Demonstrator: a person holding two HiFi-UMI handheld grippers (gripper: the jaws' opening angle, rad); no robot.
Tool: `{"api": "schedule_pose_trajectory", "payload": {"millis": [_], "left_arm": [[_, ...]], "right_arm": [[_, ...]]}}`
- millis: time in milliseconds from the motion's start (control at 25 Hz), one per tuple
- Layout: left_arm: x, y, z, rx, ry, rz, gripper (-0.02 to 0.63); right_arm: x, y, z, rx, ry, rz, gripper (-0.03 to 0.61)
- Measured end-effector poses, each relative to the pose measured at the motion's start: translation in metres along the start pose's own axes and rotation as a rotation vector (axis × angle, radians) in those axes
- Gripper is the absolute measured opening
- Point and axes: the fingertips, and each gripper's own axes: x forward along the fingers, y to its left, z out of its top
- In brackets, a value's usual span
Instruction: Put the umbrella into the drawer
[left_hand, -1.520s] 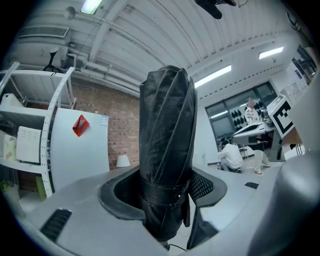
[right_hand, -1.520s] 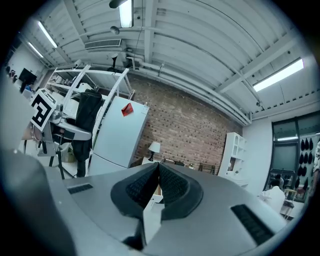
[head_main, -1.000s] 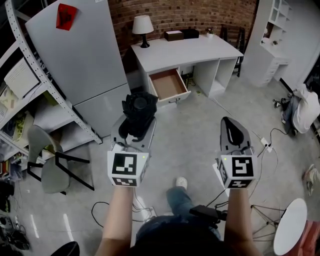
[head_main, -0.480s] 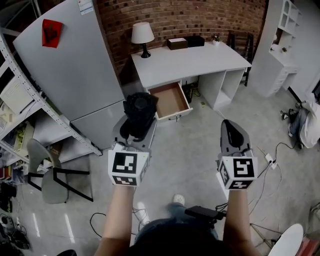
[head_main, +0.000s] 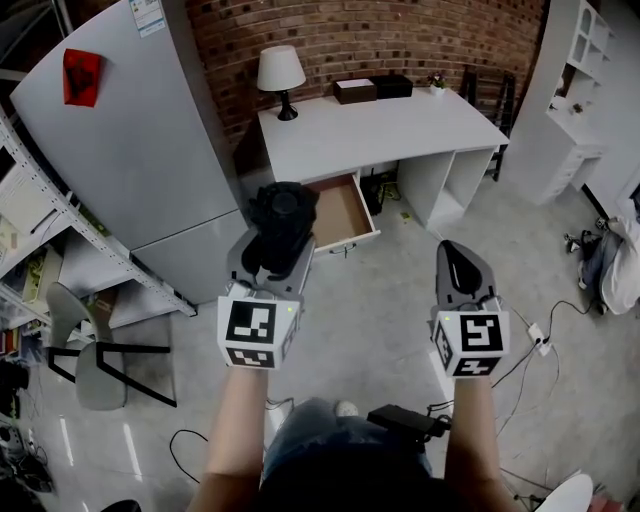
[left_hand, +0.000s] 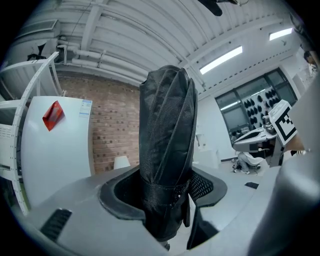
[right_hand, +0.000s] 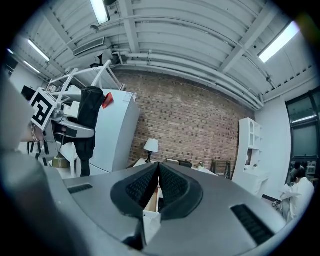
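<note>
A folded black umbrella (head_main: 282, 212) stands upright between the jaws of my left gripper (head_main: 272, 250), which is shut on its lower part. In the left gripper view the umbrella (left_hand: 167, 150) fills the middle, with both pads pressed against it. The right gripper view shows the same umbrella (right_hand: 90, 117) off to the left. My right gripper (head_main: 462, 262) is held level beside it, jaws closed together (right_hand: 159, 184) with nothing between them. Ahead stands a white desk (head_main: 400, 125) whose wooden drawer (head_main: 340, 212) is pulled open, just beyond the umbrella's top.
A grey fridge (head_main: 130, 150) stands left of the desk, and a metal rack (head_main: 40, 230) and a chair (head_main: 85, 350) stand farther left. A lamp (head_main: 280, 70) and two boxes (head_main: 372, 88) sit on the desk. White shelving (head_main: 585, 60) is at right, and cables (head_main: 530, 335) lie on the floor.
Both grippers have been carried forward toward the desk, so the open drawer now lies closer to the umbrella. The left grip on the umbrella and the closed right jaws look the same.
</note>
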Motion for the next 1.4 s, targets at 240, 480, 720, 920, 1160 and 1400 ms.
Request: {"api": "schedule_pose_trajectory", "payload": {"millis": [240,480,720,920,1160,1400], "left_arm": [[0.024,0.006,0.008,0.003,-0.022,-0.005,0.247],[0.056,0.019,0.003,-0.021,-0.042,-0.03,0.247],[0.107,0.038,-0.012,-0.031,-0.035,-0.08,0.247],[0.161,0.063,-0.022,-0.045,-0.036,-0.108,0.247],[0.229,0.09,-0.041,-0.036,-0.017,-0.173,0.247],[0.3,0.105,-0.065,-0.07,0.02,-0.239,0.247]], "right_arm": [[0.016,-0.014,-0.006,0.011,0.013,-0.019,0.0],[0.038,-0.017,-0.011,-0.015,0.029,-0.04,0.0],[0.085,-0.027,-0.016,-0.03,0.056,-0.073,0.0],[0.141,-0.036,-0.008,-0.046,0.05,-0.089,0.0],[0.213,-0.04,-0.01,-0.043,0.084,-0.113,0.0],[0.277,-0.049,-0.02,-0.044,0.136,-0.128,0.0]]}}
